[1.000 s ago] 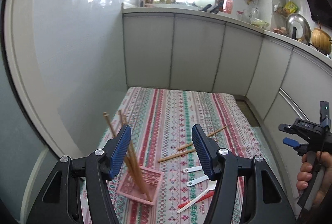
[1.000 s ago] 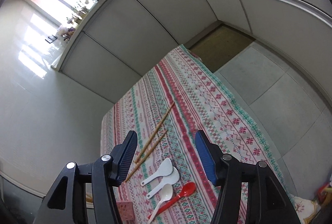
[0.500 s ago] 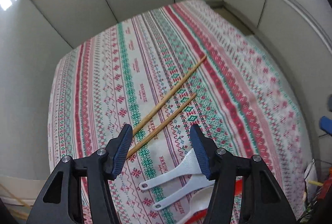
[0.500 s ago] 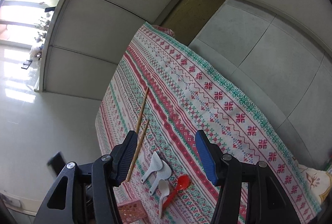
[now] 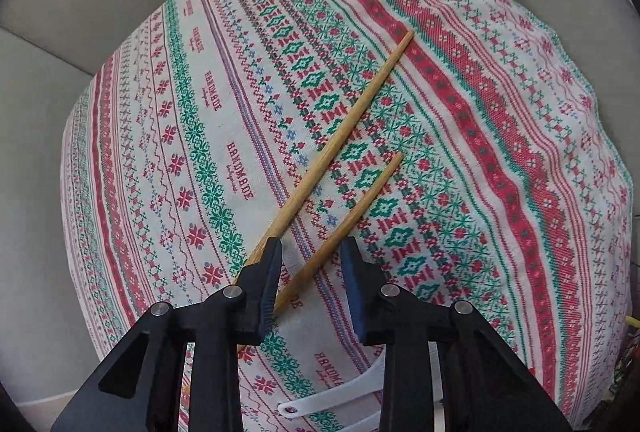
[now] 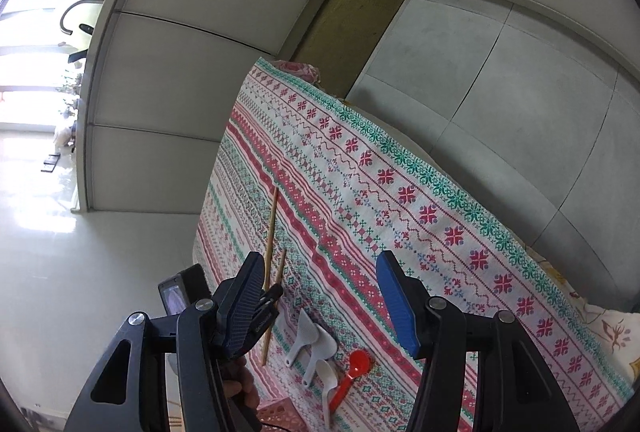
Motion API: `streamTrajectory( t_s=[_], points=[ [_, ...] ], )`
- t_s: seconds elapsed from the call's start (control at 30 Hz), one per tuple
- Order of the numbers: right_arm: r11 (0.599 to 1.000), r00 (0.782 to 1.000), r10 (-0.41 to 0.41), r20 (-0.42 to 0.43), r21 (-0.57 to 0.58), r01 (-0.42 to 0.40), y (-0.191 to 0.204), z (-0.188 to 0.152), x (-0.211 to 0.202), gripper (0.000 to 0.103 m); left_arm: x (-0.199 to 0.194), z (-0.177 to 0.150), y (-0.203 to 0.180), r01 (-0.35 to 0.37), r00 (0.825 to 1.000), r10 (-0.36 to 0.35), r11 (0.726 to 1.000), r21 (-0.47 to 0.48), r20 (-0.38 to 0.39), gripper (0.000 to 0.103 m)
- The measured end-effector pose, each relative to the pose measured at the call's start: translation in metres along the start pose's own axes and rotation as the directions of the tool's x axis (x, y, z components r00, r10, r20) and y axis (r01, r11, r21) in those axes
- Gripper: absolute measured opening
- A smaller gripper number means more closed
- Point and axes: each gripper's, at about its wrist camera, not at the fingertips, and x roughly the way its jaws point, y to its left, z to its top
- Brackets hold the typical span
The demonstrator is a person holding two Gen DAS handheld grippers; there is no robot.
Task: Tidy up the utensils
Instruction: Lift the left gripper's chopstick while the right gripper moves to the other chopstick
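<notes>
Left gripper jaws closing around chopstick

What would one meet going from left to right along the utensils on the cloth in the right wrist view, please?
Longer chopstick → shorter chopstick → white scoops → red spoon.

Bright daylight, window glare blown out, fisheye edges warped, dark.

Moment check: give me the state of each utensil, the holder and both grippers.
Left gripper: closing, shorter chopstick between jaws.
Right gripper: open, empty.
Shorter chopstick: flat on cloth.
Longer chopstick: flat on cloth.
White spoons: lying loose.
Red spoon: lying loose.
Pink holder: mostly hidden.
</notes>
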Motion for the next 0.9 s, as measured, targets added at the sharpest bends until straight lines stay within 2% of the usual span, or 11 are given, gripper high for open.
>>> streamTrajectory(
  t_s=[0.13,0.17,0.2,0.33,0.4,0.47,0.57,0.7,0.8,0.9],
  points=[
    [1.000,1.000,0.003,0.003,-0.013,-0.003,0.004,-0.002,-0.001,0.059,0.002,0.004,0.001,0.001,1.000,-0.001,1.000,0.028,-0.009,0.031],
    [1.000,1.000,0.002,0.003,-0.013,-0.002,0.004,-0.002,0.000,0.059,0.002,0.004,-0.001,-0.003,1.000,0.004,0.999,0.037,-0.010,0.029],
    [1.000,1.000,0.000,0.001,-0.011,0.000,0.004,-0.003,0.000,0.059,0.002,0.004,-0.003,0.001,1.000,0.000,0.999,0.048,-0.009,0.018],
    [1.000,1.000,0.000,0.001,-0.015,0.000,0.005,-0.004,0.000,0.059,-0.001,-0.002,-0.017,-0.038,0.999,0.038,0.994,0.099,0.004,0.015],
    [1.000,1.000,0.004,0.003,-0.025,-0.004,0.007,-0.006,-0.002,0.059,-0.003,-0.003,-0.018,-0.033,0.999,0.036,0.994,0.102,-0.022,0.013],
    [1.000,1.000,0.009,0.007,-0.030,-0.008,0.008,-0.006,-0.004,0.059,-0.008,-0.006,-0.019,-0.055,0.998,0.056,0.994,0.093,-0.012,0.009],
    [0.999,1.000,0.009,0.011,-0.031,-0.009,0.007,-0.006,-0.005,0.059,-0.030,-0.013,-0.019,-0.048,0.998,0.045,0.997,0.060,0.040,0.007],
    [1.000,1.000,0.001,0.013,-0.029,-0.001,0.005,-0.006,-0.003,0.059,-0.071,-0.022,-0.015,-0.043,0.985,0.037,0.999,0.033,0.167,0.007],
    [0.999,1.000,0.001,0.010,-0.036,-0.001,0.006,-0.008,-0.001,0.059,-0.102,-0.031,-0.011,-0.046,0.966,0.044,0.999,0.004,0.256,0.007],
    [0.999,1.000,-0.003,0.009,-0.053,0.003,0.010,-0.010,-0.001,0.059,-0.132,-0.049,-0.002,-0.053,0.931,0.060,0.998,-0.031,0.361,0.006]
  ],
)
